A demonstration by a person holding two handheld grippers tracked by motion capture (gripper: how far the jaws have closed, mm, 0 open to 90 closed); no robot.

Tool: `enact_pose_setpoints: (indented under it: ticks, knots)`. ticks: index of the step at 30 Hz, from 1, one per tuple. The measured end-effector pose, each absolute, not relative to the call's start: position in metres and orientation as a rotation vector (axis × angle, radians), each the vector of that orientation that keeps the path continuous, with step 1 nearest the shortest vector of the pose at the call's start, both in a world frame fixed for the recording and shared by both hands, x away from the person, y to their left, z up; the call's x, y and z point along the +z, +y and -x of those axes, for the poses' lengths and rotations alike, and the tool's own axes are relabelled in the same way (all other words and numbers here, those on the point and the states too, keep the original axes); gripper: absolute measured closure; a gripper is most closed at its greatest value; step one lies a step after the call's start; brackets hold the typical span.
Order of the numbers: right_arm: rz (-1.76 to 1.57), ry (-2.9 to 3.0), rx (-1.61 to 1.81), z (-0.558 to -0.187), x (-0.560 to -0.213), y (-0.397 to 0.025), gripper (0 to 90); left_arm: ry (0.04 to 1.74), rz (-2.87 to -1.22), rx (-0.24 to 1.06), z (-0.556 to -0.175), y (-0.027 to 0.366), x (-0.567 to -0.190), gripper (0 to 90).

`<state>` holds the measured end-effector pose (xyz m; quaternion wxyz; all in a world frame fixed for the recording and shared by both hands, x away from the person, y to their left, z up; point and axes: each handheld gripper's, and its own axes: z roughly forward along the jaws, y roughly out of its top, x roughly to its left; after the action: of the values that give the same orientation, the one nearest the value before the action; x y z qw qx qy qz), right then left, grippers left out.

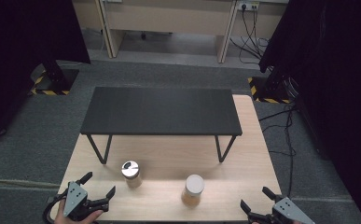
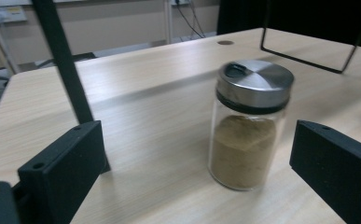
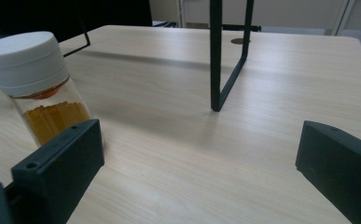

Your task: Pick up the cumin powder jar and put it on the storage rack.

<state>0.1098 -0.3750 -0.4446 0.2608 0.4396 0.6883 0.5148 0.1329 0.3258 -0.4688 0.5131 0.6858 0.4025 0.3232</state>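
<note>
A glass jar with a metal lid point(image 1: 131, 173) point(image 2: 248, 123), holding brown powder, stands on the wooden table point(image 1: 164, 156) near its front left. A jar with a white lid point(image 1: 193, 190) point(image 3: 33, 86), holding orange powder, stands to its right. My left gripper point(image 1: 98, 184) point(image 2: 192, 172) is open at the front left corner, a short way from the metal-lidded jar. My right gripper point(image 1: 257, 199) point(image 3: 197, 172) is open at the front right, with the white-lidded jar off to its left.
A black shelf on thin metal legs point(image 1: 162, 110) stands across the back half of the table. Its legs point(image 3: 218, 56) point(image 2: 64, 60) rise just beyond both jars. Grey carpet and cables point(image 1: 281, 121) surround the table.
</note>
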Motion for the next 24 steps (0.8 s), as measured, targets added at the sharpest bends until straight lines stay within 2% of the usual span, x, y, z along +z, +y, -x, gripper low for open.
enact_pose_setpoints:
  ticks: [24]
  knots:
    - [-1.193,1.904,1.405,-0.114,-0.447,-0.371,1.5,0.884,-1.727,0.687,-0.142,0.313,-0.473,3.1]
